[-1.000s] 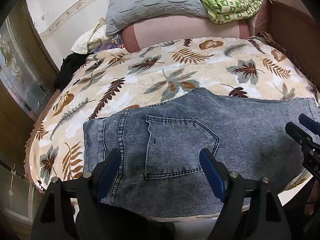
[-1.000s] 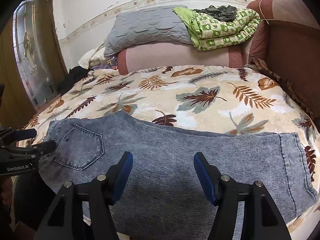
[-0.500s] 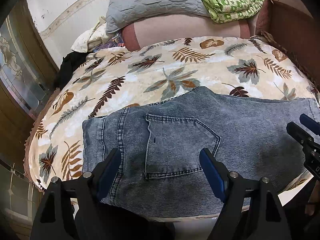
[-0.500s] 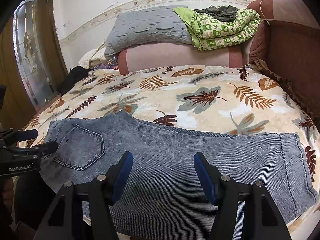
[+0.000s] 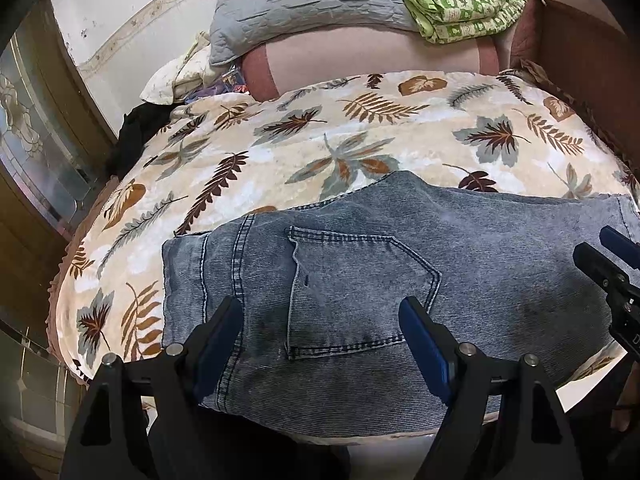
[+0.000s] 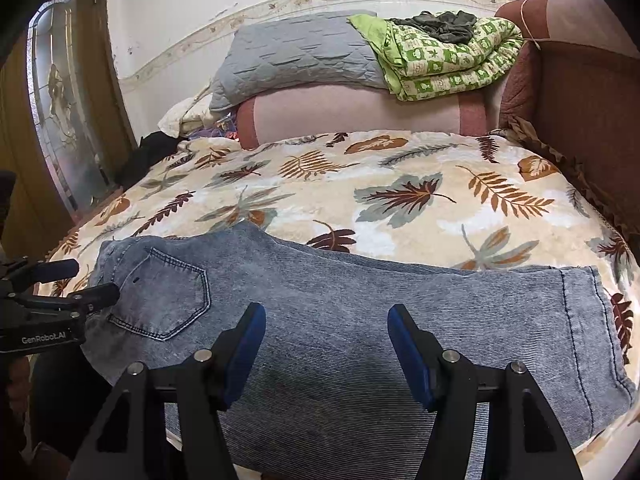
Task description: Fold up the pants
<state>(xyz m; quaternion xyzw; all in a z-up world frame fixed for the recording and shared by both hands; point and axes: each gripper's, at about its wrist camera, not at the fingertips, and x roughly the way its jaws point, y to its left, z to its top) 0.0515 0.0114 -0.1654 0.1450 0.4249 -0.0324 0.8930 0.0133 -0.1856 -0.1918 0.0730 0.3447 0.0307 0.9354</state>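
Observation:
Blue denim pants lie flat across the near edge of the bed, folded lengthwise, back pocket up. The waistband is at the left, the leg hems at the right. My left gripper hovers open over the pocket end, with nothing between its blue pads. My right gripper hovers open above the middle of the legs, also empty. Each gripper shows at the edge of the other's view: the right gripper and the left gripper.
The bed carries a cream leaf-print blanket. At its far end are a grey pillow, a pink bolster and a folded green quilt. A brown headboard runs along the right. Dark clothing and a glass-panel door are at the left.

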